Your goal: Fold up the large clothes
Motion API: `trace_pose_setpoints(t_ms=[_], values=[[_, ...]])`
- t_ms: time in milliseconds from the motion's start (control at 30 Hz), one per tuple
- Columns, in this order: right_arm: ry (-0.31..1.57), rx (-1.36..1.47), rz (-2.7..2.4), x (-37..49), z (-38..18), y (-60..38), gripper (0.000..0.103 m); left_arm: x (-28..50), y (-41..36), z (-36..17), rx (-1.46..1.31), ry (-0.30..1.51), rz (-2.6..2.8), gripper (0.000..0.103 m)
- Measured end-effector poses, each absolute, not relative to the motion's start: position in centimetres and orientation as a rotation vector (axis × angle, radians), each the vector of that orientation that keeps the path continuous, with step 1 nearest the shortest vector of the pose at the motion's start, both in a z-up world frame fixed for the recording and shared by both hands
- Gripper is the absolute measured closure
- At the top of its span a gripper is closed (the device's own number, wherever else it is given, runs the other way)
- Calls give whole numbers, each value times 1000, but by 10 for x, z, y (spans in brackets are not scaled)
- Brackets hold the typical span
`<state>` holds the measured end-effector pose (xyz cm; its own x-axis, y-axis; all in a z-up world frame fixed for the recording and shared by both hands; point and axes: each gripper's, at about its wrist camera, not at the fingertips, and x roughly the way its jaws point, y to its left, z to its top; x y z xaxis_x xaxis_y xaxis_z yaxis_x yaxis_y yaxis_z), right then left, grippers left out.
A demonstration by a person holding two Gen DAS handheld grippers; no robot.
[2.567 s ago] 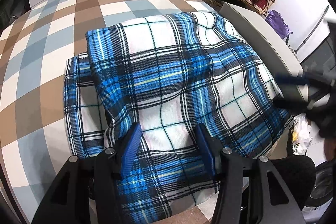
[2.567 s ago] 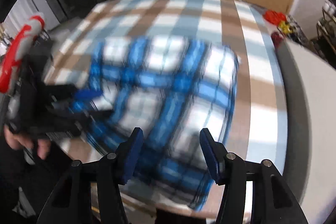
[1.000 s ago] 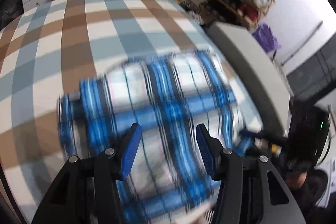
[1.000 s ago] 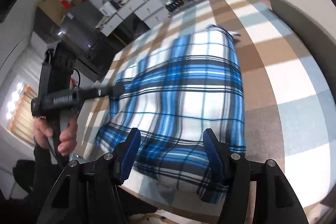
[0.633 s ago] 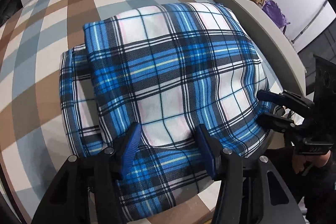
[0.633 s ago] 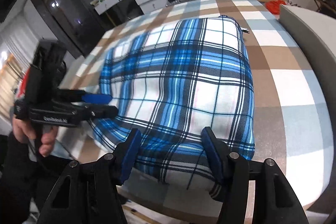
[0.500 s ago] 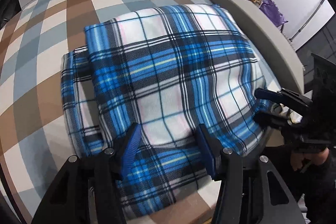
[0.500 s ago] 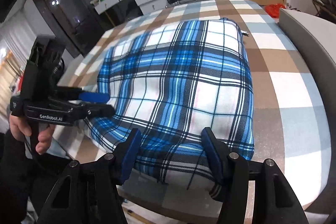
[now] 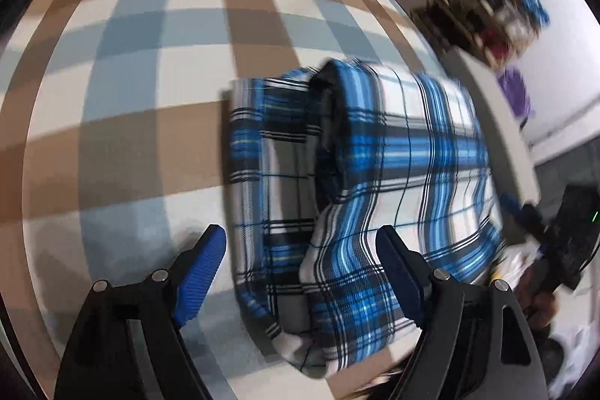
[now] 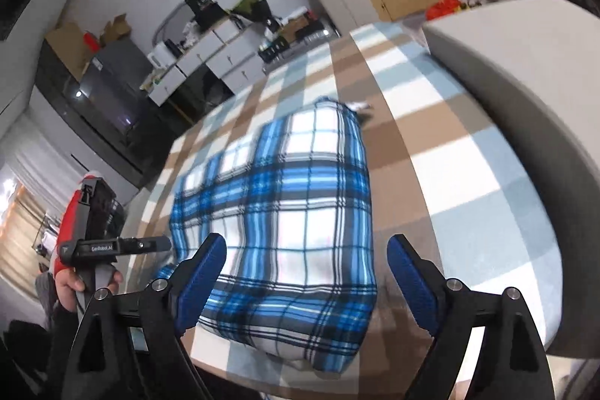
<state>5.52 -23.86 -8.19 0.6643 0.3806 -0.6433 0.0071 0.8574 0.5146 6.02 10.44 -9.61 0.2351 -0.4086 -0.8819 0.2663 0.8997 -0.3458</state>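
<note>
Both hand-held grippers, left and right, are just opening, releasing the blue-and-white plaid fleece garment; next, regrip an edge squarely.

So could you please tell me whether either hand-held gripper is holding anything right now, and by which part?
Nothing is held: both hand-held grippers have just opened, clear of the folded blue-and-white plaid fleece garment.

The folded garment lies on the bed, near its front edge.
</note>
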Motion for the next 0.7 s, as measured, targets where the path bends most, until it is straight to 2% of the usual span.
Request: trace_pose_setpoints(t_ms=[67,200,333,367,400,433,500,600,700], values=[[845,525,214,58,-85,-241,14,65,100,-95,-107,1210,-442,24],[866,553,226,63,-90,-243,14,74,91,-110,-181,1283,-520,25],[929,580,229,73,-103,-249,14,75,79,-105,-123,1252,-544,25],[935,628,251,76,-107,-255,14,75,74,-103,-106,1243,-548,28],[950,662,269,79,-112,-258,14,75,68,-104,-101,1256,-578,38],[967,679,273,81,-116,-260,14,74,63,-102,-78,1250,-585,38],[990,685,279,84,-120,-258,14,74,55,-103,-67,1256,-602,53],[999,658,328,87,-118,-249,14,72,43,-102,-63,1258,-643,59],[1005,612,314,84,-117,-244,17,67,35,-97,9,1215,-633,59]])
